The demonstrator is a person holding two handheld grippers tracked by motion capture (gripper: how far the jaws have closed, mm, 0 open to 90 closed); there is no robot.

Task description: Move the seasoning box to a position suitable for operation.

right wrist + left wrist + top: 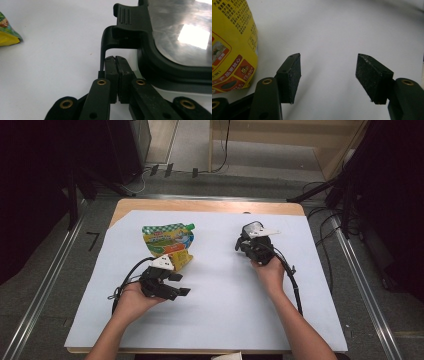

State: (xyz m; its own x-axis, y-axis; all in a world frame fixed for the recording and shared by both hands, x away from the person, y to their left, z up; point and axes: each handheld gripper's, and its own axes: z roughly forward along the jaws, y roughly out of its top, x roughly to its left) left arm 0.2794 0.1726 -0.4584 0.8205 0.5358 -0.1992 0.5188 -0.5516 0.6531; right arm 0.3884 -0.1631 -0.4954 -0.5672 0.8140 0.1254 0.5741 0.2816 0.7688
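White sheet (220, 295) covers the table, dark room around. Left gripper (329, 75) has its jaws apart w/ nothing between; the yellow-green pouch (168, 245) lies flat just beside it, on its outer side. Right gripper (115, 75) has its jaws together, tips near a black clip tab (122, 27) of a lidded container, approx. touching, I cannot tell. Pouch looks soft, light, maybe slippery; best to take it at a flat sealed edge.

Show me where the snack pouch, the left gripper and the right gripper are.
snack pouch (167, 242): high view, middle of its printed front.
left gripper (328, 77): left gripper view, midway between its open fingers.
right gripper (115, 58): right gripper view, where its shut fingers meet.
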